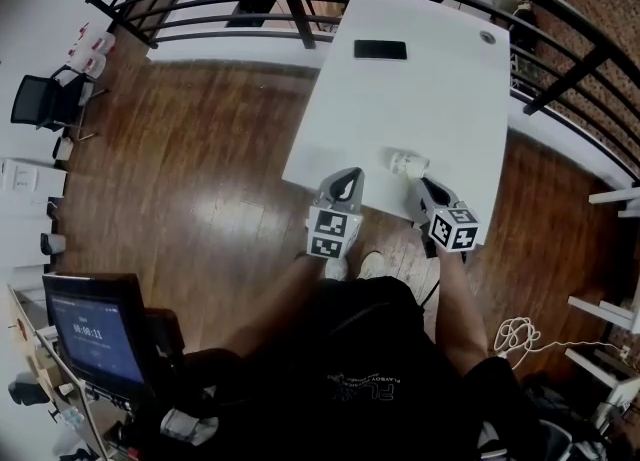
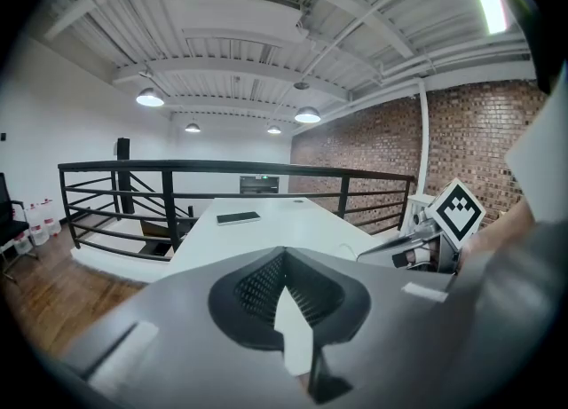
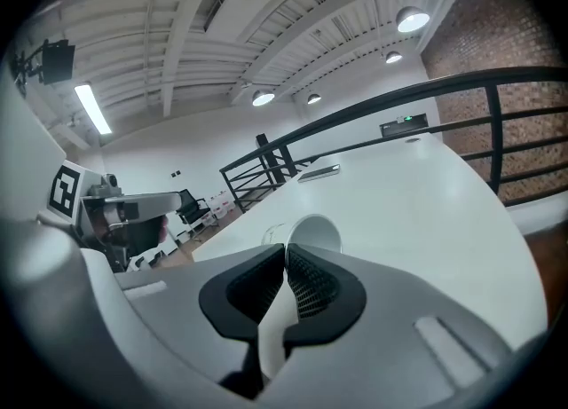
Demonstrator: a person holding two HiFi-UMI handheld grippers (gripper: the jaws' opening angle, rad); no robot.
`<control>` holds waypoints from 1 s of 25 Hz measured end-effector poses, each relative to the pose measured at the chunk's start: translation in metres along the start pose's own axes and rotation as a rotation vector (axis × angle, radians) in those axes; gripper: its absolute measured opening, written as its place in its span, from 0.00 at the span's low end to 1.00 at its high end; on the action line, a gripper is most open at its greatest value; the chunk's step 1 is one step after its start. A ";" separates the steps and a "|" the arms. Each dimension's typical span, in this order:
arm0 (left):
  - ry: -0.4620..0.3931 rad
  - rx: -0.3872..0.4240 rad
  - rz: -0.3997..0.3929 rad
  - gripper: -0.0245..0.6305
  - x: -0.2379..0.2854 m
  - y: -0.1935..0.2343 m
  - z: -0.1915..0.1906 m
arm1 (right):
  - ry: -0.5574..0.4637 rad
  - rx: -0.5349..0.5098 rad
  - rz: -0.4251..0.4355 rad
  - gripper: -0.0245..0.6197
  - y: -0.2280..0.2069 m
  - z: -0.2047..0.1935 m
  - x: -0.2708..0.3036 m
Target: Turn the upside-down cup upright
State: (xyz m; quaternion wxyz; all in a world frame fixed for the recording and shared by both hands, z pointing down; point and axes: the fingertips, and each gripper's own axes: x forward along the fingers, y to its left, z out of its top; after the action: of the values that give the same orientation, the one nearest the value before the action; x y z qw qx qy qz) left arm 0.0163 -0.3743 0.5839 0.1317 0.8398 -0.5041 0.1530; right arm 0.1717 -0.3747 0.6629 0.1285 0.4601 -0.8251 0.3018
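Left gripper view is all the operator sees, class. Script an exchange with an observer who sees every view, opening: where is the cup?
Observer: The cup is near the front edge of the white table, just ahead of the right tool.
Operator: Is it upside down?
Observer: No, it is tipped sideways, its mouth seemingly facing the right tool.
Operator: Is it gripped?
Observer: The right tool's jaws are closed at its rim, apparently pinching it.

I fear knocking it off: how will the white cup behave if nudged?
The cup seems to lie on its side near the table edge, so it may roll. It looks small, so probably light and easily shoved.
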 end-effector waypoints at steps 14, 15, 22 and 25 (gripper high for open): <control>-0.019 0.004 -0.028 0.03 -0.001 -0.003 -0.002 | 0.067 -0.250 -0.087 0.08 0.000 0.020 -0.023; -0.022 0.004 -0.028 0.03 -0.001 -0.003 -0.002 | 0.090 -0.294 -0.101 0.08 -0.003 0.019 -0.025; -0.026 0.000 -0.029 0.03 0.000 -0.004 -0.003 | 0.284 -0.792 -0.189 0.08 0.007 0.013 -0.023; -0.033 -0.004 -0.031 0.03 -0.001 -0.004 -0.003 | 0.375 -0.970 -0.249 0.07 0.011 0.010 -0.018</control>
State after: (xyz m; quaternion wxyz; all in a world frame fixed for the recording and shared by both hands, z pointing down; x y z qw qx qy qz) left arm 0.0194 -0.3703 0.5864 0.1274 0.8495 -0.4935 0.1363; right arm 0.1732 -0.3643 0.6414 0.5067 0.3805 -0.7717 -0.0547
